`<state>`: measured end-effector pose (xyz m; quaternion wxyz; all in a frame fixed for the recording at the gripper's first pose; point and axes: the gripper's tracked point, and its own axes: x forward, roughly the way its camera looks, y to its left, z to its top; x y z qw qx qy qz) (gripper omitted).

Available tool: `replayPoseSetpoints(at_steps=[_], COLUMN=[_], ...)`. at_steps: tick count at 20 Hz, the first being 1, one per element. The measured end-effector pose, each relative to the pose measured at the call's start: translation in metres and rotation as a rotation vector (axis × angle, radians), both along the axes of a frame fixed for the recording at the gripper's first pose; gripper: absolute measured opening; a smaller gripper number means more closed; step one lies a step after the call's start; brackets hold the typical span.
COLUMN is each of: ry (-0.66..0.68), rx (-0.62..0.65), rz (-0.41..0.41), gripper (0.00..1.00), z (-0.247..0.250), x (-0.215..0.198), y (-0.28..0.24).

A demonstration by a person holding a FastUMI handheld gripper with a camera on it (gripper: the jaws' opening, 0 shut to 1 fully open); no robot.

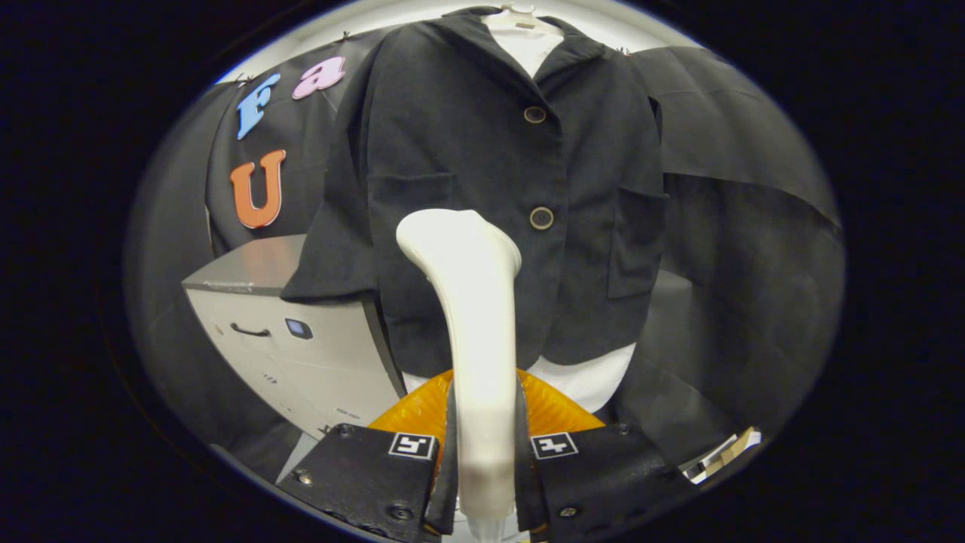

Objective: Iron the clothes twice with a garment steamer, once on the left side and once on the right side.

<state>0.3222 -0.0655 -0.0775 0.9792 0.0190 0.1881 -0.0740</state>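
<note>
A dark short-sleeved jacket (482,173) with two round buttons hangs on a white hanger (520,11) over a white shirt (528,45), straight ahead of me. My gripper (486,445) is shut on the handle of a white garment steamer (475,317). The steamer rises from between my fingers, and its head sits in front of the jacket's left panel, beside the lower button (540,218). Whether the head touches the cloth I cannot tell.
A grey cabinet (301,332) with a dark handle stands to the left, below the jacket's sleeve. An orange ribbed object (558,411) lies just behind my fingers, under the jacket hem. Black cloth walls surround the booth.
</note>
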Motion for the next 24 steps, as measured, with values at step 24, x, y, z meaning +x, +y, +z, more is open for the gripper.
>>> replayPoseSetpoints(at_steps=[24], ry=[-0.070], rx=[0.090], rz=[-0.130], gripper=[0.33], z=[0.046], x=[-0.125], y=[-0.061])
